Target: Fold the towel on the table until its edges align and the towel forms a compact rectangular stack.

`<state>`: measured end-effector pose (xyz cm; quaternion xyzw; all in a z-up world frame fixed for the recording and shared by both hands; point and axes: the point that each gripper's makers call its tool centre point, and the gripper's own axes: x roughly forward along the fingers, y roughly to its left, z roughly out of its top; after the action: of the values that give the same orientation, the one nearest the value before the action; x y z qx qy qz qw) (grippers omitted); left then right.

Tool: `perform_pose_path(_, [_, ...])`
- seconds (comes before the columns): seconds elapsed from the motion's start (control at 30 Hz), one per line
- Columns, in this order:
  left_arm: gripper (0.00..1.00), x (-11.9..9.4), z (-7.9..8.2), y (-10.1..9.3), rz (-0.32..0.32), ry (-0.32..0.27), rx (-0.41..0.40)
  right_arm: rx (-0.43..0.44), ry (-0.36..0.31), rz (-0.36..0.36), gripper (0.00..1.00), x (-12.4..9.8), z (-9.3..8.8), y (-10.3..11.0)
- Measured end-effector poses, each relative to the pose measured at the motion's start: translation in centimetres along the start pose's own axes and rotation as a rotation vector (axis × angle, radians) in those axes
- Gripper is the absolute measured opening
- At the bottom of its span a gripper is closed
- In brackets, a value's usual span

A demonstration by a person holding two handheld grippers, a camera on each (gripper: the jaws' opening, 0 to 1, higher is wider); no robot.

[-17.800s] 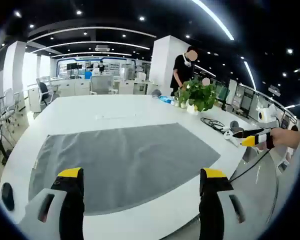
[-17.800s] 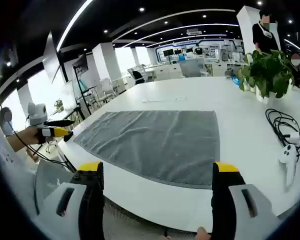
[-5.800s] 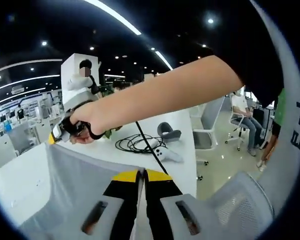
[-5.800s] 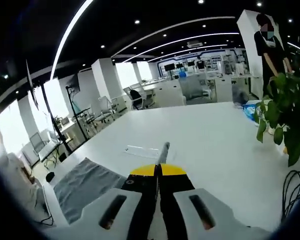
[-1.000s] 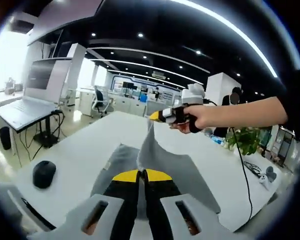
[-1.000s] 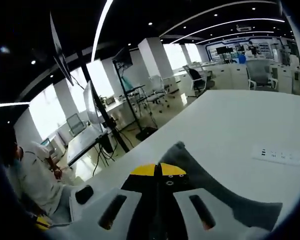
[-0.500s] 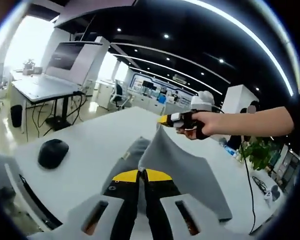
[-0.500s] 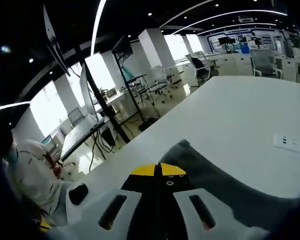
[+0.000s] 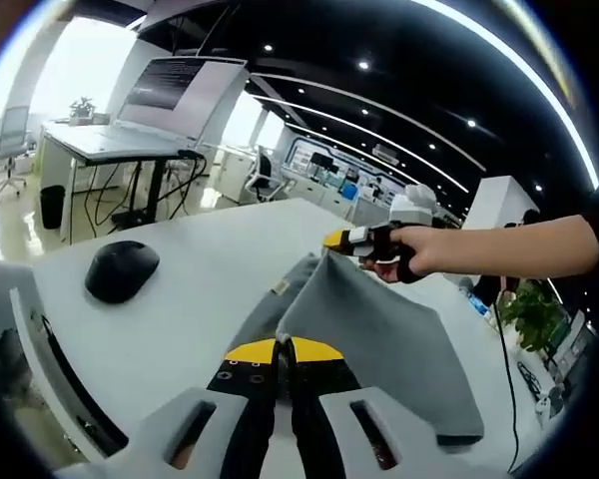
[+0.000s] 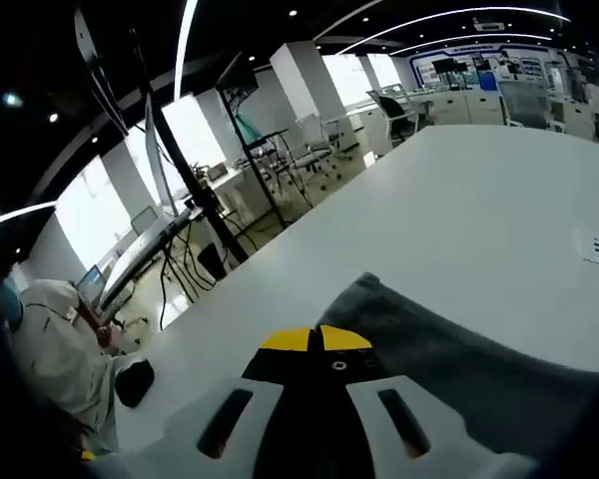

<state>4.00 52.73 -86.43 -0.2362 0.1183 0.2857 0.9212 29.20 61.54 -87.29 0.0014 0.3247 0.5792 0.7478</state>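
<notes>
Since a second ago both grippers have carried the towel [image 9: 379, 319] further across the table [image 9: 190, 289], toward the mouse [image 9: 122, 269] at ten o'clock in the left gripper view; the lifted half drapes over the lower layer, so this fold looks close to laying down. The left gripper [image 9: 284, 351] pinches one corner, the right gripper [image 10: 317, 340] another, jaws closed on cloth. No readable writing or brands

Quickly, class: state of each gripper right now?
Left gripper: shut on the towel.
Right gripper: shut on the towel's other corner.
</notes>
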Motion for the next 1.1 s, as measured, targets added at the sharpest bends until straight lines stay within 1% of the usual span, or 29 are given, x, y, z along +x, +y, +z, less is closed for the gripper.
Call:
perform_pose_path(0.13, [0.03, 0.5, -0.5, 0.8, 0.028, 0.011, -0.023, 0.016, -0.001, -0.006, 0.0, 1.1, -0.8, -0.2])
perform_pose_path(0.2, [0.03, 0.8, -1.0, 1.5, 0.048, 0.026, -0.03, 0.014, -0.004, -0.006, 0.0, 1.6, -1.1, -0.1])
perform_pose_path(0.27, [0.03, 1.1, -1.4, 1.9, 0.066, 0.042, -0.024, -0.002, -0.001, -0.01, 0.0, 2.0, -1.4, -0.1])
perform_pose_path(0.37, [0.04, 1.4, -1.9, 2.5, 0.09, 0.065, -0.04, -0.031, -0.001, -0.01, 0.0, 2.4, -1.7, -0.1])
perform_pose_path(0.43, [0.04, 1.7, -2.4, 2.7, 0.098, 0.086, -0.03, -0.054, -0.013, 0.001, 0.0, 2.7, -1.6, 0.1])
perform_pose_path(0.53, [0.04, 1.9, -2.9, 2.9, 0.104, 0.107, -0.006, -0.102, -0.012, 0.016, 0.0, 3.4, -1.2, -0.1])
perform_pose_path(0.6, [0.05, 1.8, -2.8, 3.0, 0.116, 0.11, 0.008, -0.13, -0.016, 0.021, 0.0, 3.5, -0.9, -0.2])
perform_pose_path(0.7, [0.09, 1.6, -2.4, 3.6, 0.145, 0.106, 0.058, -0.141, -0.01, 0.032, 0.0, 3.3, -0.8, -0.2])
perform_pose_path(0.73, [0.14, 1.6, -2.1, 3.7, 0.149, 0.104, 0.087, -0.145, -0.009, 0.033, 0.0, 3.2, -0.7, -0.3])
perform_pose_path(0.77, [0.16, 1.6, -2.0, 3.6, 0.151, 0.105, 0.096, -0.15, -0.008, 0.034, 0.0, 3.0, -0.6, -0.4])
perform_pose_path(0.87, [0.19, 1.5, -1.5, 3.6, 0.152, 0.095, 0.115, -0.161, -0.009, 0.037, 0.03, 2.3, -0.3, -0.3])
perform_pose_path(0.93, [0.24, 1.4, -0.8, 3.2, 0.146, 0.088, 0.143, -0.177, -0.006, 0.037, 0.05, 2.1, -0.2, -0.6])
perform_pose_path(1.0, [0.28, 1.6, -0.8, 3.2, 0.137, 0.09, 0.174, -0.18, -0.002, 0.038, 0.07, 1.7, -0.2, -0.7])
perform_pose_path(1.1, [0.33, 1.7, -1.1, 2.0, 0.086, 0.117, 0.176, -0.186, 0.016, 0.043, 0.11, 1.5, -0.6, -1.1])
